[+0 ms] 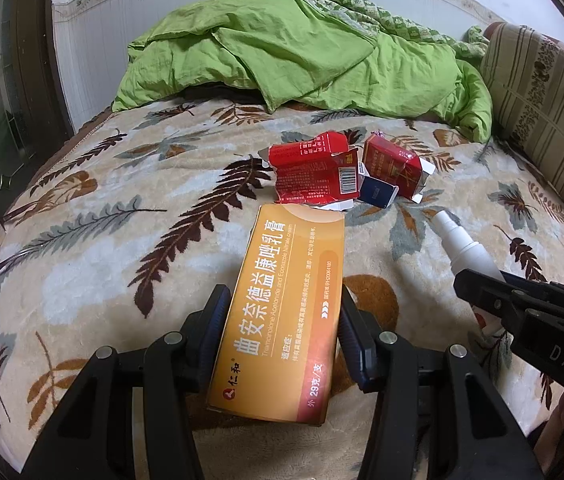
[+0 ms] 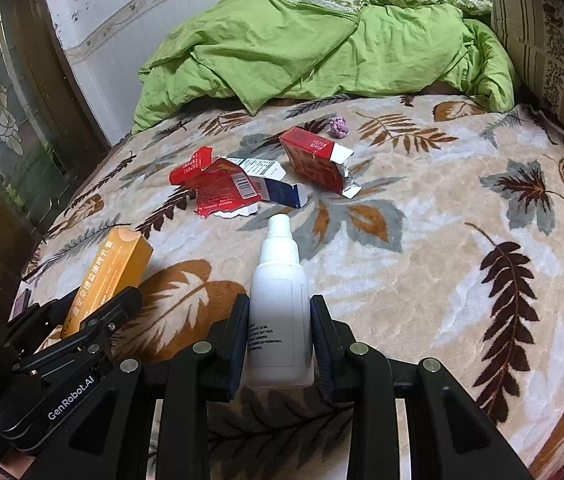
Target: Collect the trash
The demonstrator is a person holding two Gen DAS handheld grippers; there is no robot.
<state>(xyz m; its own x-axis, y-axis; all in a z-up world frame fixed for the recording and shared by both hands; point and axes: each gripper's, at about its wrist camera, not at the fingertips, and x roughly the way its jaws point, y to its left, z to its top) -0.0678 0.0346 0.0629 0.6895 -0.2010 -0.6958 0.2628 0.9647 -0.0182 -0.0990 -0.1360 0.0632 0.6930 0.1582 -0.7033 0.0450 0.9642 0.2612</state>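
leaf-print bed (image 2: 441,208) carries green quilt (image 2: 282,52), torn red cartons (image 2: 218,184), purple wad (image 2: 338,126).

The orange cream box (image 1: 282,320) reads "曲安奈德益康唑乳膏", "Triamcinolone Acetonide and Econazole Nitrate cream", the brand "仁和" and "29克/支". At two o'clock from it, the right gripper's (image 1: 477,300) black body shows "DAS"; in the right wrist view the left gripper (image 2: 94,312) bears "GenRobot.AI". The red cigarette pack (image 2: 313,160), at twelve o'clock from the white spray bottle (image 2: 280,300), reads "FILTER KINGS"; the bottle's small print is too fine to read.

Both wrist views look close down the bed (image 1: 82,240), sharing its litter
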